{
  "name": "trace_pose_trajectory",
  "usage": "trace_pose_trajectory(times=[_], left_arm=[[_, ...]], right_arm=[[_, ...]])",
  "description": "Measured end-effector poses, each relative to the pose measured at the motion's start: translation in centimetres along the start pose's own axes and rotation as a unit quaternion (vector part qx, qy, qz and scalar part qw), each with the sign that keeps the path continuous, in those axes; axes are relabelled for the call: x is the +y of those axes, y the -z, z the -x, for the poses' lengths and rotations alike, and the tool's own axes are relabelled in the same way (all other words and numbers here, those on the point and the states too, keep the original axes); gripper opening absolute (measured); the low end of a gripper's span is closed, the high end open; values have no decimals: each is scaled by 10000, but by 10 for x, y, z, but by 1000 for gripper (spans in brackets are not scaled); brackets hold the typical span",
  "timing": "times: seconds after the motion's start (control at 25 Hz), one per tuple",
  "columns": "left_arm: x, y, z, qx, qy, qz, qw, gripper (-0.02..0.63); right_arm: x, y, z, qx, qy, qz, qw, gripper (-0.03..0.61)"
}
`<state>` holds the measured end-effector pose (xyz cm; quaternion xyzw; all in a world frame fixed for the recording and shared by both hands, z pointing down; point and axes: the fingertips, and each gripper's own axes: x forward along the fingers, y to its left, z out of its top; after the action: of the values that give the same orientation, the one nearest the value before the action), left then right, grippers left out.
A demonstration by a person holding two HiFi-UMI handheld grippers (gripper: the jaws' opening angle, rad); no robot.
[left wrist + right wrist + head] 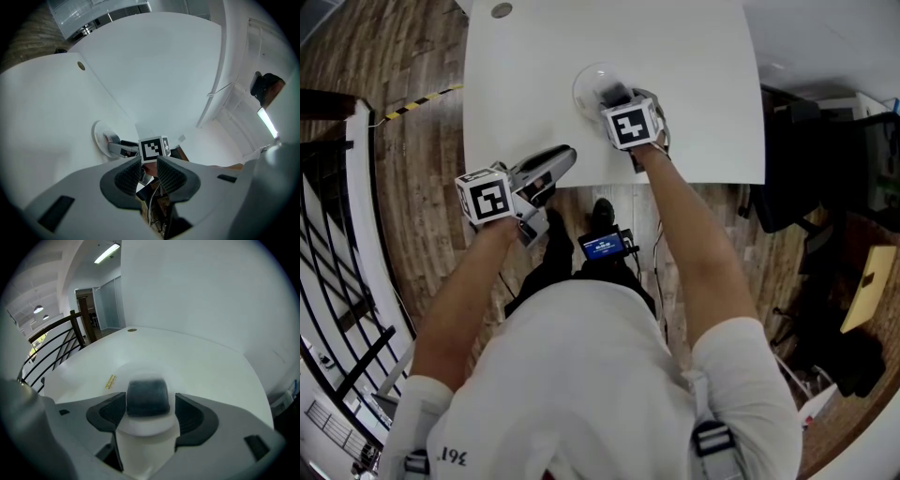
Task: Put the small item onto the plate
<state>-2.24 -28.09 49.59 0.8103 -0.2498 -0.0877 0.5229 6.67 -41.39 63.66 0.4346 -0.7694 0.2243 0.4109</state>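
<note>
The right gripper [149, 414] is closed on the small item, a white cylindrical piece with a dark blue-grey cap [147, 394]. In the right gripper view its white body fills the space between the two ribbed pads and the cap stands up above them. The head view shows this gripper reaching out over the round, pale, translucent plate [581, 86], which sits near the middle of the white bench [694, 75]. The gripper's marker cube covers the near side of the plate. The item is above the plate's area, but no view shows whether it touches the plate.

The left gripper [150, 174] has its jaws drawn almost together, leaving only a narrow slit, and nothing is between them. In the head view it lies over the near edge of the bench, well apart from the plate and pointing toward it. Its own view looks across the bench at the plate and the right gripper.
</note>
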Motion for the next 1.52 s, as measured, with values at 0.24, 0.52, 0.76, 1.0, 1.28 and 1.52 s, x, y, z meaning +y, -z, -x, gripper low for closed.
trace_pose_trajectory(times=[0.24, 0.52, 0.76, 1.0, 1.28, 1.52], left_arm=[[-8, -1, -1, -13, 120, -51, 9999, 104], [-21, -8, 1, -143, 293, -78, 9994, 104], [-43, -15, 6, -314, 427, -104, 9985, 104], [-62, -24, 7, -376, 602, -160, 9973, 104], [-75, -32, 5, -348, 766, -255, 9961, 104], [-89, -37, 27, -462, 919, -408, 9939, 104]], right_arm=[[2, 8, 10, 121, -52, -184, 9997, 313], [0, 2, 28, -108, 18, -170, 9998, 313], [-6, -13, 58, -650, 154, -136, 9977, 311], [2, -28, 85, -978, 67, -131, 9951, 130], [10, -60, 113, -1343, 160, 107, 9908, 0], [30, -81, 161, -1846, -60, 118, 9827, 1]])
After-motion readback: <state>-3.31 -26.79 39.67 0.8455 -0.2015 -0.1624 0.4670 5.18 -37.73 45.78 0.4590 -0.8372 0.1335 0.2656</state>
